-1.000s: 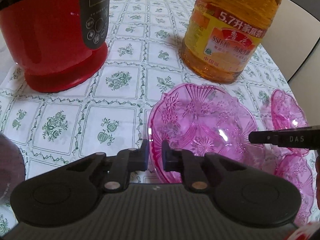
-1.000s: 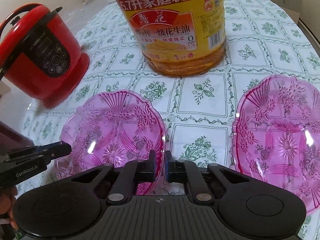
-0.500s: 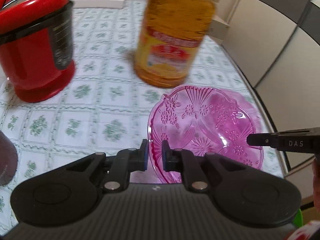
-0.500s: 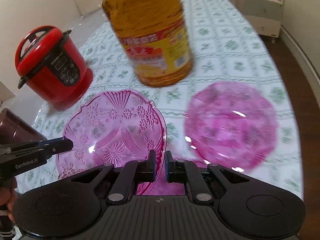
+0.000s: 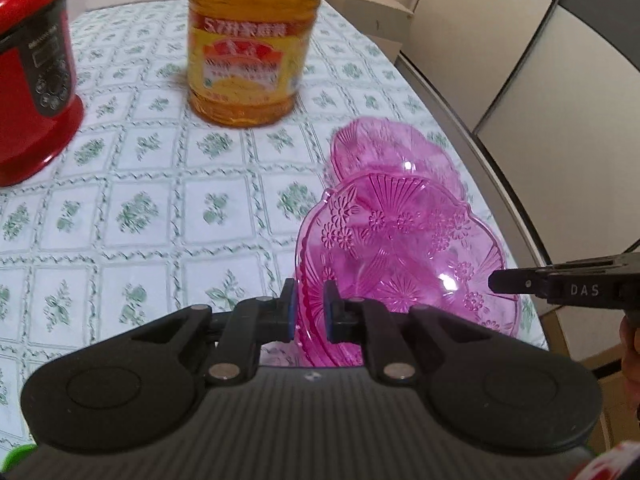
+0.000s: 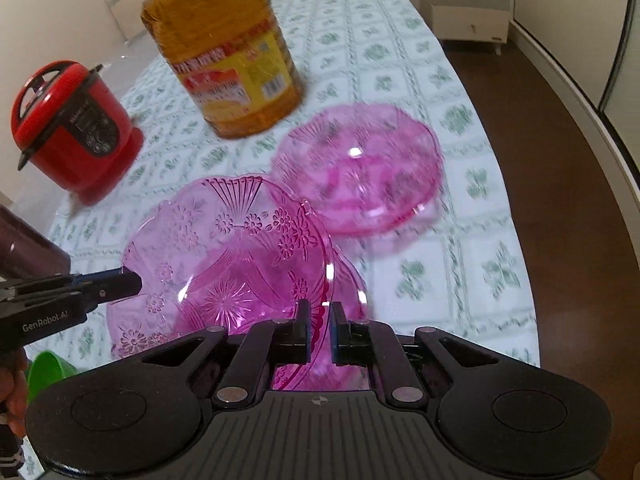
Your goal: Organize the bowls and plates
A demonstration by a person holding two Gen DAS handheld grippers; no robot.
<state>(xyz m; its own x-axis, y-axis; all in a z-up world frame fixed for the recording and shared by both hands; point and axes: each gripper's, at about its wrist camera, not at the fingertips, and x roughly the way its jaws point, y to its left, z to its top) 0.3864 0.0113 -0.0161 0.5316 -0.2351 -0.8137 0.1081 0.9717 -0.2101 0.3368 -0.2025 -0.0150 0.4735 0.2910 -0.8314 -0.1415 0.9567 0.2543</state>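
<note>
You hold one pink glass plate (image 5: 404,256) between both tools: your left gripper (image 5: 308,308) is closed narrow on its rim at the lower centre of the left view, and your right gripper (image 6: 320,332) is closed narrow on the opposite rim in the right view. The plate is lifted above the tablecloth (image 5: 132,208). A second pink plate (image 6: 360,168) lies on the cloth just behind it, right of centre, and a third pink dish (image 6: 352,280) shows under the held one. The table edge (image 6: 516,184) runs close along the right side, so free room there is small. The oil bottle (image 5: 248,52) and the red cooker (image 5: 28,80) stand in the upper left, with open cloth in front of them. Compared with a second ago, the held plate is higher and has moved toward the resting plate, and bottle and cooker look farther away.
</note>
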